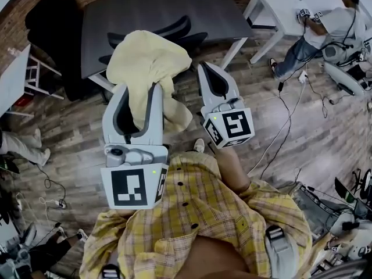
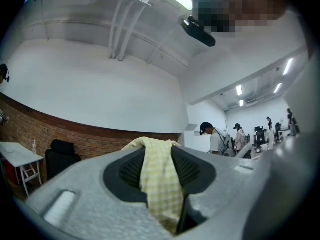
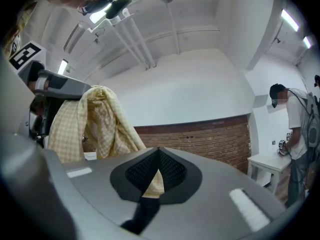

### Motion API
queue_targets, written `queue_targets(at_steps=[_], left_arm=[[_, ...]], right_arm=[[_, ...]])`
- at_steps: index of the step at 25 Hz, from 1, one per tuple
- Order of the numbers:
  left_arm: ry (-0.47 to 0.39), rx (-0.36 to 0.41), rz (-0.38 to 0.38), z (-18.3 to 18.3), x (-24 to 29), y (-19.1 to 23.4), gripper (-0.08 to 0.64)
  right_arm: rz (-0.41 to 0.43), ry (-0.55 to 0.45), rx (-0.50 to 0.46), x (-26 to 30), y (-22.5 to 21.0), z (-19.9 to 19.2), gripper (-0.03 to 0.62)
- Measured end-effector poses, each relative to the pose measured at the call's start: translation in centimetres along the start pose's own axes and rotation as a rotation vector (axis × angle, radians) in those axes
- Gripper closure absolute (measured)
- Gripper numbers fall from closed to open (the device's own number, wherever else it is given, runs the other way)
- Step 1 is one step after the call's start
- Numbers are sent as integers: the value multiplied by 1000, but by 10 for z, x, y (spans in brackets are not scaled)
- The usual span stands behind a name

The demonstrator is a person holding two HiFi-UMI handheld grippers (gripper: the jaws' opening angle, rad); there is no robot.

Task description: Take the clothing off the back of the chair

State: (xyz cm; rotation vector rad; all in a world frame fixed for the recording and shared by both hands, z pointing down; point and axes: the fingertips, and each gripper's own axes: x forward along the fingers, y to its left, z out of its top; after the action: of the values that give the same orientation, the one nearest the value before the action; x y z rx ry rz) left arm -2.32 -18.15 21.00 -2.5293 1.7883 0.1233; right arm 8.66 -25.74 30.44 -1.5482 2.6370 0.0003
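Pale yellow checked shirt (image 1: 148, 63) is up in the air in front of the black office chair (image 1: 177, 31), bunched at the top and hanging down over the wood-plank floor (image 1: 279, 156). Left gripper (image 1: 141, 89) has its jaws clamped on a thick fold of it; in the left gripper view the cloth (image 2: 160, 184) fills the gap between the pads and spills over the tips of the left gripper (image 2: 157, 146). Right gripper (image 1: 203, 67) sits just beside the shirt's right edge, pointing at the chair. Its tips (image 3: 159, 151) meet, with a sliver of yellow cloth in the gap behind them, which looks pinched, though that view is tight. The same view shows the rest of the shirt (image 3: 95, 119) dangling off the left gripper. The chair is tucked under a dark grey table (image 1: 151, 7). Whether the hem still touches the chair I can't tell.
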Motion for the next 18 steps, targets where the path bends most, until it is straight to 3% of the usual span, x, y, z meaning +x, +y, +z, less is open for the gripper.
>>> queue_targets(at_steps=[11,18], left_arm=[[121,-60,-35,-53,4,1,413],[140,-44,-28,-78,9,0,413]], right_arm=[[17,28,1,3,9,-10,590],[8,42,1,-6,7,-18,589]])
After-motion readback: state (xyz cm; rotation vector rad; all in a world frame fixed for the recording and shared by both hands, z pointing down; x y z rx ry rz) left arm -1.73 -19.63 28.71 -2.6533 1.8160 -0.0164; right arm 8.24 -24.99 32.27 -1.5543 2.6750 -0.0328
